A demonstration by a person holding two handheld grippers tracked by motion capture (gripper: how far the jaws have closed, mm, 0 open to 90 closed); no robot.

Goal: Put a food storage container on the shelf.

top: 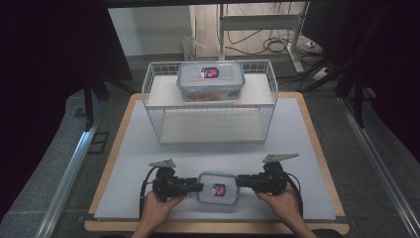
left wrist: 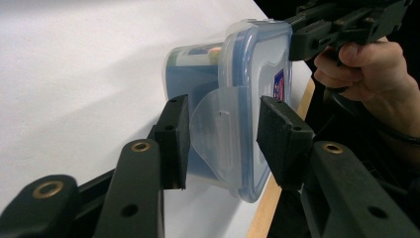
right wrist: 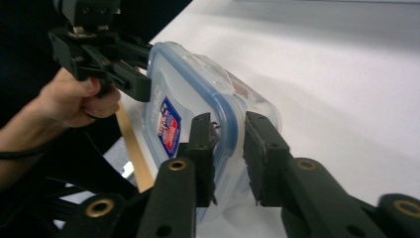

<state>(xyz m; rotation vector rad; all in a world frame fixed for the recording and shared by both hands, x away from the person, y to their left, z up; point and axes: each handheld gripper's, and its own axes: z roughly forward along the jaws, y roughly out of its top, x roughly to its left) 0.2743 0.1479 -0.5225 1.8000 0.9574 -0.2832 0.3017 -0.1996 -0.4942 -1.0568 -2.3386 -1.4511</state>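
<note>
Near the table's point(top: 307, 148) front edge, the left gripper point(top: 197, 187) brackets the small box's point(top: 218, 188) left latch, jaws part open, not pressing. The right gripper point(top: 241, 181) pinches the right latch. Step in hand: working the latches. Next: left jaws must close on theirs.

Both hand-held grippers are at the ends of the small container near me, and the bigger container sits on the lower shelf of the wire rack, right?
Not quite. The bigger container sits on the upper shelf of the wire rack, as the high view shows. The left hand-held gripper and right hand-held gripper are indeed at the ends of the small container.
</note>
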